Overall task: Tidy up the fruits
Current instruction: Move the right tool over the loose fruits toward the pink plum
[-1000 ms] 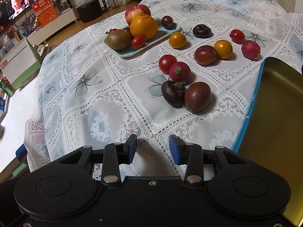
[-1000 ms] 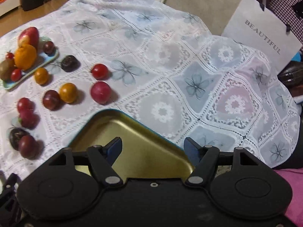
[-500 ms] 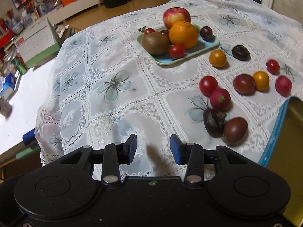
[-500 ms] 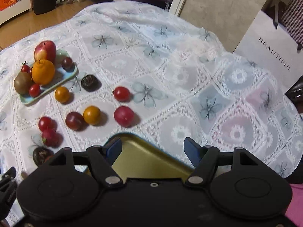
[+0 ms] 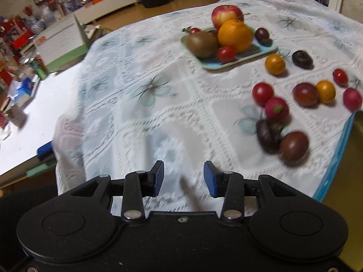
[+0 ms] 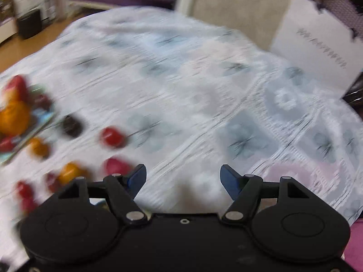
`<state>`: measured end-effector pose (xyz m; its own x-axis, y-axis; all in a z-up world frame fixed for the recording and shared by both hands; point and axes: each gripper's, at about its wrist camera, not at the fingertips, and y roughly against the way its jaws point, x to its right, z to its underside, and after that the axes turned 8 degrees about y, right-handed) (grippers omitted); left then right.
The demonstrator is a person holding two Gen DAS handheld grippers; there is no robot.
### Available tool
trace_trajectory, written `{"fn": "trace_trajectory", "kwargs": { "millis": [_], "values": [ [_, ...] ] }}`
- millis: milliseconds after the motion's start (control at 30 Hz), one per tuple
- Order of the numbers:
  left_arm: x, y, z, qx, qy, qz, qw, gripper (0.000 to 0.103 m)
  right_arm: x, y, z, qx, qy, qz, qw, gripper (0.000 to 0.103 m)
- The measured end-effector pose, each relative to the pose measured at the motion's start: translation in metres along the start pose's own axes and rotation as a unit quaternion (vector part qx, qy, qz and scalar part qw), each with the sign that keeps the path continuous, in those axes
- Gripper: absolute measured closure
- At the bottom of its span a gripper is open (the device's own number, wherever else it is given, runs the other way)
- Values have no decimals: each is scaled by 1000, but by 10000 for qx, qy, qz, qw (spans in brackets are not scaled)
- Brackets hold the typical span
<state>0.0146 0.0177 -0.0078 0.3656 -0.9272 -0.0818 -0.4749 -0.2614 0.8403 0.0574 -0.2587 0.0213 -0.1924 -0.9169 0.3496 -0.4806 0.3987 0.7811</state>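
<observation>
Both hand-held grippers (image 5: 183,179) (image 6: 183,179) spread, empty; blue fruit tray (image 5: 247,59), long axis slanting upward toward the right.

Left gripper (image 5: 183,176) and right gripper (image 6: 183,179), jaws apart, empty

White paper bag (image 6: 317,52): printed word, too blurred to read.

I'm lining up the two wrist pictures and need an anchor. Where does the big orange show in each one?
Left wrist: the orange sits upper right of centre, on the blue tray, in front of the apple.
Right wrist: the orange is at the far left edge, blurred, on the same tray.
Shared landmark: the dark fruit lying just off the tray.
</observation>
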Motion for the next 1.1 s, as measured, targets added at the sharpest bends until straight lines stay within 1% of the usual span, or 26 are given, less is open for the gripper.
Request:
{"fn": "trace_trajectory", "kwargs": {
  "millis": [67,133,200,233,300,333,400,467,600,667,767,833,900,967,1000,1033,1067,1100],
  "values": [
    [0,4,8,36,-140,-6,9999,53,3,-18,2,283,112,449,9985,30],
    [-2,10,17,189,-187,-53,9996,53,1,-32,7,624,451,802,9938,30],
    [-6,14,25,291,-90,-2,9995,53,-2,-45,10,757,729,1052,9889,30],
    [-9,14,28,270,-21,72,9996,54,-2,-53,13,755,787,1147,9874,30],
    [-10,12,32,144,66,256,9995,55,1,-67,16,515,818,1129,9889,30],
    [-9,11,33,119,98,317,9994,60,3,-73,17,410,811,1085,9899,30],
    [-3,10,31,175,101,336,9992,62,4,-81,21,364,928,1208,9877,30],
    [2,9,29,257,106,343,9990,62,-1,-84,24,347,1172,1486,9813,30],
    [9,7,29,426,11,227,9988,62,-4,-80,24,286,1513,1758,9723,30],
    [12,8,26,526,-10,230,9983,62,-5,-78,23,129,1704,1829,9682,30],
    [18,7,15,651,-83,194,9977,61,-7,-73,26,0,2152,2034,9552,30],
    [21,0,5,712,-133,135,9973,61,-7,-71,26,-83,2300,2144,9492,30],
    [24,-14,-7,487,-166,87,9986,61,-8,-65,23,-145,2360,2159,9473,31],
    [23,-25,-14,265,-172,170,9994,61,-11,-57,19,-165,2488,2273,9414,30],
    [22,-26,-14,285,-172,206,9992,61,-14,-55,16,-216,2584,2309,9378,29],
    [23,-27,-14,287,-246,210,9991,61,-15,-57,13,-351,2620,2307,9365,31],
    [24,-26,-14,269,-299,209,9990,61,-15,-58,10,-484,2538,2254,9394,31],
    [24,-25,-14,281,-338,221,9988,61,-16,-55,7,-428,2394,2177,9452,31]
  ]
}}
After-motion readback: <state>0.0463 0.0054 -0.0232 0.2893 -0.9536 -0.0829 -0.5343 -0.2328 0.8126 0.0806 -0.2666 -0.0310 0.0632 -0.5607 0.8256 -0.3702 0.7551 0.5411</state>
